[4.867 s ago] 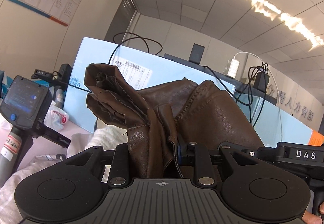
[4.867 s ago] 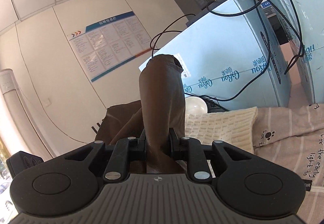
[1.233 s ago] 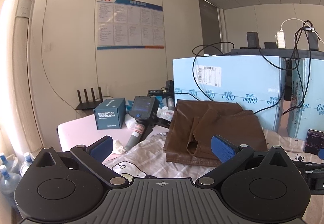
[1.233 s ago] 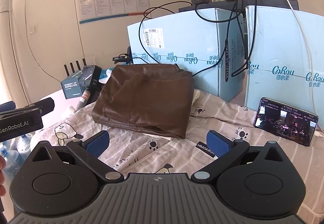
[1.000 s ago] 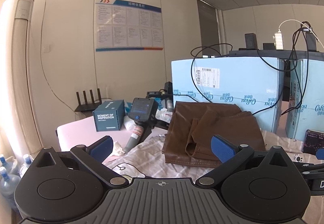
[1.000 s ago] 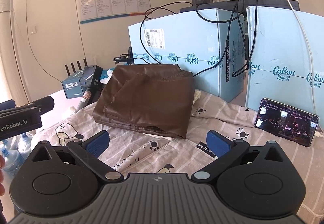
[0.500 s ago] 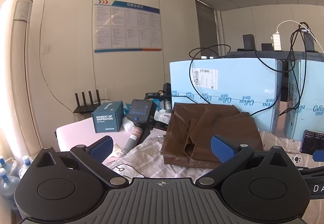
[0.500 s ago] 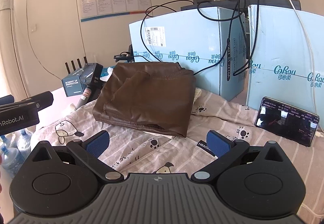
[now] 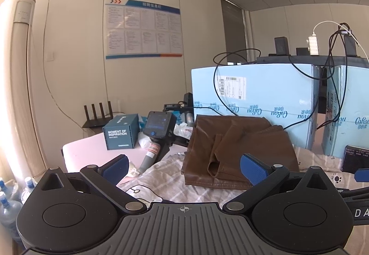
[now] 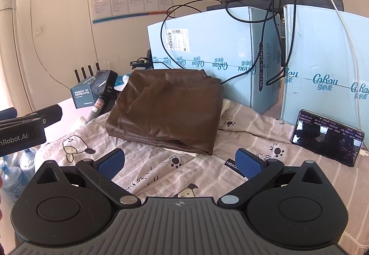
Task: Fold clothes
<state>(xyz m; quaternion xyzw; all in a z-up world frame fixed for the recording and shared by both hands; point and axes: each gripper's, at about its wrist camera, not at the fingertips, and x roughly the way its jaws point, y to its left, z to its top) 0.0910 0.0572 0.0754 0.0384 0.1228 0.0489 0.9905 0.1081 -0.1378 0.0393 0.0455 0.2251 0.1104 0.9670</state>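
Brown leather garment (image 10: 168, 109) lies folded on the patterned sheet (image 10: 249, 130), against the blue boxes (image 10: 207, 47). Left hand-held gripper (image 9: 184, 168) and right hand-held gripper (image 10: 180, 162): jaws spread wide, holding nothing, short of garment.

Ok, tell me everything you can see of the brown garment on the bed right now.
The brown garment looks like smooth, slightly shiny leather or imitation leather with stitched seams. It lies folded into a flat, roughly rectangular stack of several layers, with one loose flap turned up on its upper side. It rests on the striped, cartoon-printed sheet, its far edge close to the light blue boxes. Neither open gripper touches it; both are held short of its near edge.
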